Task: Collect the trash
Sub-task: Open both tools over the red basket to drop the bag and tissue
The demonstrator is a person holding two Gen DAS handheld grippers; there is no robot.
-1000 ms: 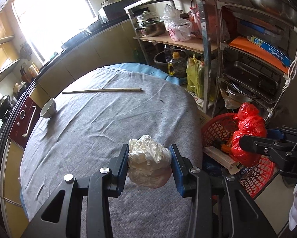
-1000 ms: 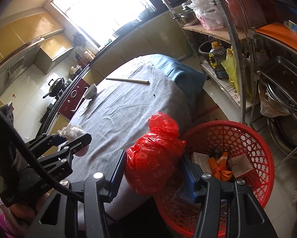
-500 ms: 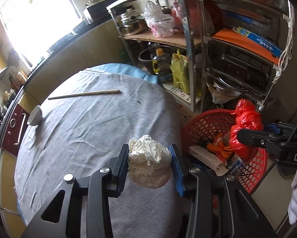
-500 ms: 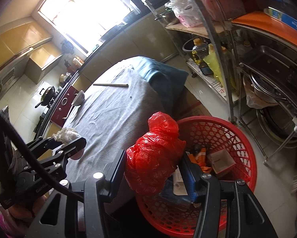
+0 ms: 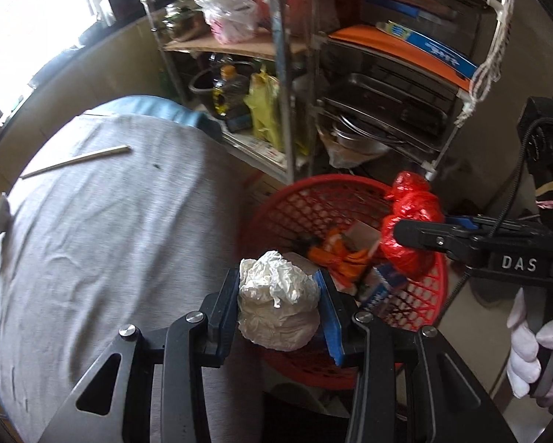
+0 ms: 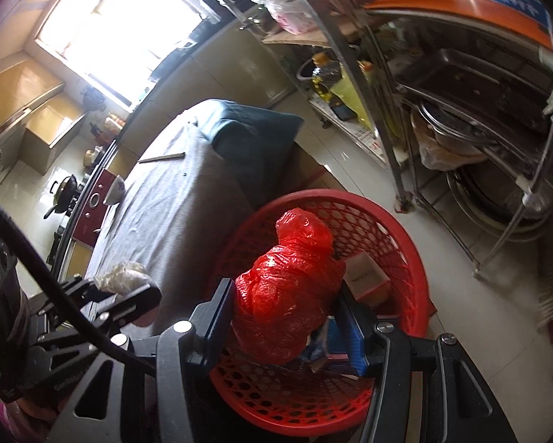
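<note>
A crumpled white wad (image 5: 278, 304), long axis upright, is clamped in the left claw (image 5: 279, 310) at the red basket's (image 5: 302, 199) rim, while an upright red bag (image 6: 289, 291) is clamped over it by the right claw (image 6: 285, 323).

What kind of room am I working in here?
Most likely a home kitchen. A wok sits on a stove beside the table, a metal rack holds trays and an oil bottle, and cabinets line the wall.
</note>
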